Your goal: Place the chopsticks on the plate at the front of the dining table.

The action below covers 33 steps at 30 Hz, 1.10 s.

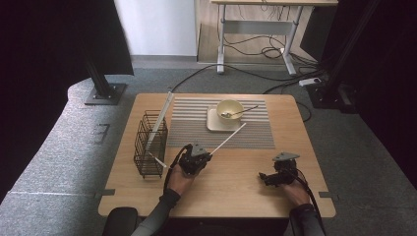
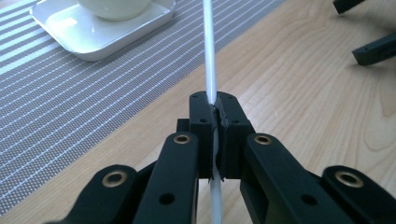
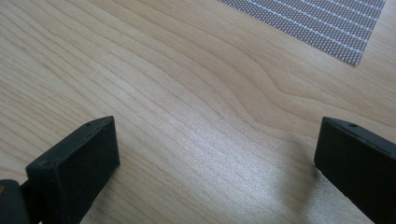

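1. High view, lower middle of the frame: the left gripper (image 1: 199,158) is clenched on a thin white rod (image 1: 228,139), which runs up and right toward the tray and sticks out a little at the lower left too.
2. Left gripper view, centre: the pads pinch the white rod (image 2: 210,56) partway along its length and not at an end, probably so the long stick stays steady and does not swing while carried.
3. Right gripper (image 1: 268,178), lower right of the high view, sits low over bare table (image 1: 236,187) with nothing in it; in the right gripper view its jaws stand wide apart, released, apparently parked out of the way.
4. Wire basket (image 1: 150,143) stands at the left of the frame, with another pale stick leaning in it; it looks like a likely home for the rod.
5. Striped mat (image 1: 196,125) fills the upper middle, bearing a white tray (image 1: 214,123) with a bowl (image 1: 229,109) and spoon (image 1: 243,111).
6. Rod's far tip lies near the tray's corner; a careless swing could knock tray or bowl.
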Motion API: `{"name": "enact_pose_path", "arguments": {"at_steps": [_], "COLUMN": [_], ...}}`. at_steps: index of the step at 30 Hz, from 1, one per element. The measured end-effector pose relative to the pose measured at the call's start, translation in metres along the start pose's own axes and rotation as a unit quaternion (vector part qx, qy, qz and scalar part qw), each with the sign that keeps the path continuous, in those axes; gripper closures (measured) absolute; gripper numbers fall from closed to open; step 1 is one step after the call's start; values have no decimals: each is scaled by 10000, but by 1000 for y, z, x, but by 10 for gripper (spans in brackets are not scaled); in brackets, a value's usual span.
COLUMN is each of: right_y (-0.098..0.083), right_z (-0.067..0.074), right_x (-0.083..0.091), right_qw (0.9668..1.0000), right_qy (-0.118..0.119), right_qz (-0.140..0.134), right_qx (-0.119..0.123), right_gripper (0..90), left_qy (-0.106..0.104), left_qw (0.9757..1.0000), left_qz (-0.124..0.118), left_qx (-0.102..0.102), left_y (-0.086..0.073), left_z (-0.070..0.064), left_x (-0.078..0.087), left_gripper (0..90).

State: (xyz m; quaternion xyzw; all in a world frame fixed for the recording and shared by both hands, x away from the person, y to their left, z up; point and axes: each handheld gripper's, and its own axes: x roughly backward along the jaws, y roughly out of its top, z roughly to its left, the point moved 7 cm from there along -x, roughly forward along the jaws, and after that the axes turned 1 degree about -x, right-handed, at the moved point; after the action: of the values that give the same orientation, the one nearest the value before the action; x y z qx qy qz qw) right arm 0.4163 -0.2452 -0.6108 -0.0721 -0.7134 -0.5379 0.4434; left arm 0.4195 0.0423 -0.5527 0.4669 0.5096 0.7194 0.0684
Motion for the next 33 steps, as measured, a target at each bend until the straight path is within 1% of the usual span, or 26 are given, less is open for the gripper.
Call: {"name": "enact_pose_path", "arguments": {"at_steps": [4,15,17,24,33], "right_y": [-2,-1,-1,-1,-1], "right_z": [-3,-3,-3,-3,-3], "right_x": [-2,-2,-2,-3,-3], "right_qw": [9998,9998,9998,9998,9998], "right_qy": [72,72,72,66,58], "right_qz": [-92,-88,-84,-85,-87], "right_qx": [-172,-167,-165,-175,-184], "right_gripper": [0,0,0,0,0], "left_qy": [91,299,372,524,719], "left_qw": [9999,9993,9990,9979,9961], "left_qz": [2,27,36,69,135], "left_qx": [69,231,249,380,488], "left_y": [3,10,12,17,23], "left_z": [5,19,22,33,47], "left_x": [-2,-8,-10,-16,-28], "left_gripper": [857,856,857,856,857]}}
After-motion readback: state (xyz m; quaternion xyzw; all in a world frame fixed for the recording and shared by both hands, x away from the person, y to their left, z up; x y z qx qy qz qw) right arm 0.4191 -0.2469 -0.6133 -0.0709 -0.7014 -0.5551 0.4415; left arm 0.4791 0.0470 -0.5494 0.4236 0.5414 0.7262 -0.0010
